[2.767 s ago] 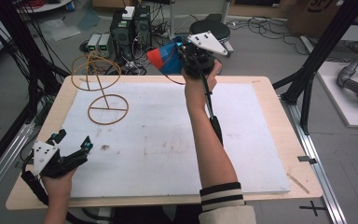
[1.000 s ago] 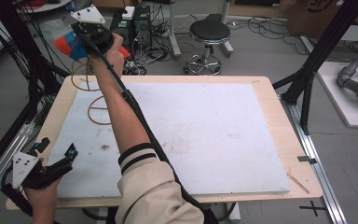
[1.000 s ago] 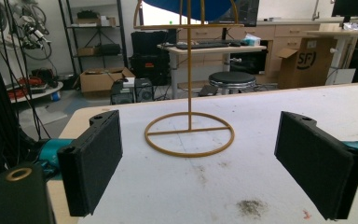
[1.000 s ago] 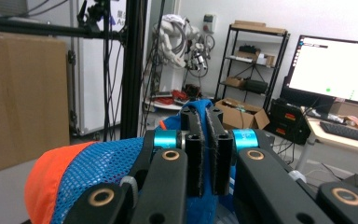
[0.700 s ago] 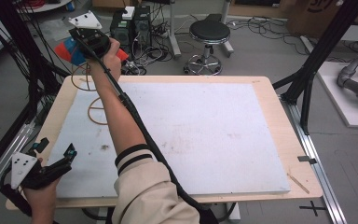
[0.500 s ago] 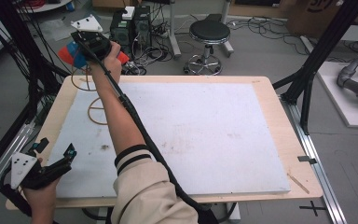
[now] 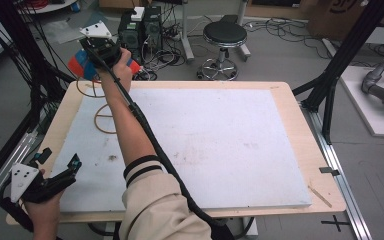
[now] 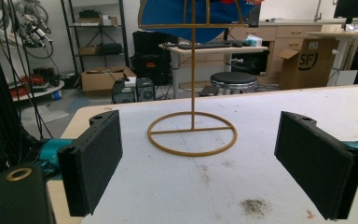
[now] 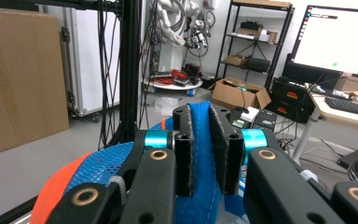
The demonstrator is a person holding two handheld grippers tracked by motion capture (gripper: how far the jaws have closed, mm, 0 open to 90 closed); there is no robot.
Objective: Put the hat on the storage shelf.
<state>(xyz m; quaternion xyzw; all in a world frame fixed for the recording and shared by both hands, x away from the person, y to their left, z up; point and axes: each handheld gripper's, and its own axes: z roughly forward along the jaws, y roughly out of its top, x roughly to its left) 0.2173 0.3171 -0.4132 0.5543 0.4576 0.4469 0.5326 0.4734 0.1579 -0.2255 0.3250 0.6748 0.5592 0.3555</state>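
The bench (image 7: 300, 150), a pale wooden top under a large white foam sheet, carries at about ten o'clock of its surface a thin gold wire hat stand (image 8: 192, 133) with a ring base, an upright rod and a hoop at the top. The blue mesh cap with an orange brim (image 7: 82, 67) is up at that hoop, at the far left corner of the bench, and in the left gripper view its blue crown (image 8: 191, 18) sits over the hoop at twelve o'clock. The right tongs (image 9: 204, 154) reach across to it, their black pads either side of a fold of blue fabric; the jaws have just been opening a little, and a narrow gap shows on one side of the fold, so the hold looks to be slackening, not firm. The left tongs (image 8: 214, 163) rest spread wide and empty near the bench's seven o'clock corner, pointing at the stand's base. The step in hand reads as settling the cap on the stand and letting go. To do it well, the crown should sit centred on the hoop before the pads part fully, and the right tongs should then draw straight back towards six o'clock without snagging the mesh, since the light stand would likely tip under a sideways tug.
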